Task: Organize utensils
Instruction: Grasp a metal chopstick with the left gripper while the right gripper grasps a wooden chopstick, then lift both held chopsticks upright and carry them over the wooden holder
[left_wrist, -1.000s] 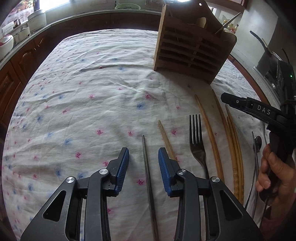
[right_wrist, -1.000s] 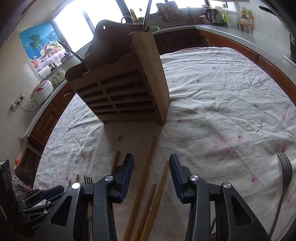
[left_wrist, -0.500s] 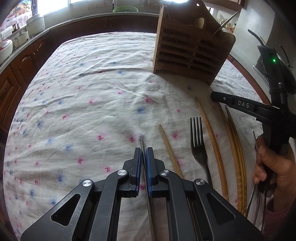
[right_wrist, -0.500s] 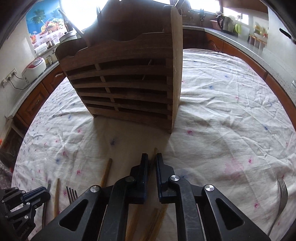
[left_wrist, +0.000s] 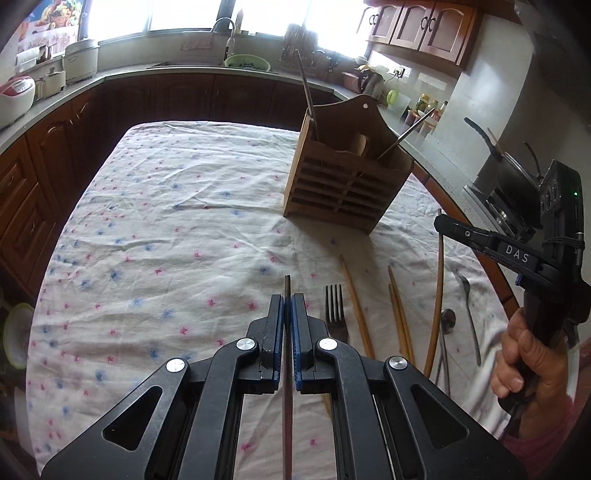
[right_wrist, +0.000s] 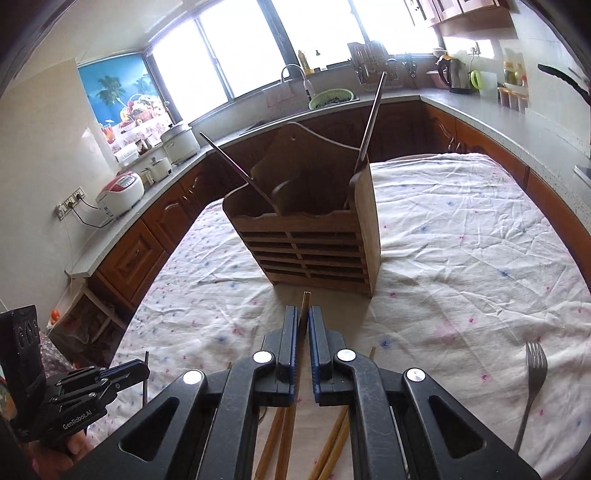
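Above the floral-clothed tabletop, our left claw is clenched on a thin dark metal chopstick, our right claw on a long wooden chopstick. Each is gripped near its tip, so it can drop upright into the slatted wooden utensil holder just ahead.

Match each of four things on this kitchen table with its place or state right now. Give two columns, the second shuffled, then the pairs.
Things
1. metal chopstick
2. wooden chopstick
3. wooden utensil holder
4. fork

Places or states
A. standing upright on the tablecloth, utensils poking out of its top
B. clamped in the left gripper
C. lying flat on the cloth, held by nothing
D. clamped in the right gripper

Pairs: 1-B, 2-D, 3-A, 4-C
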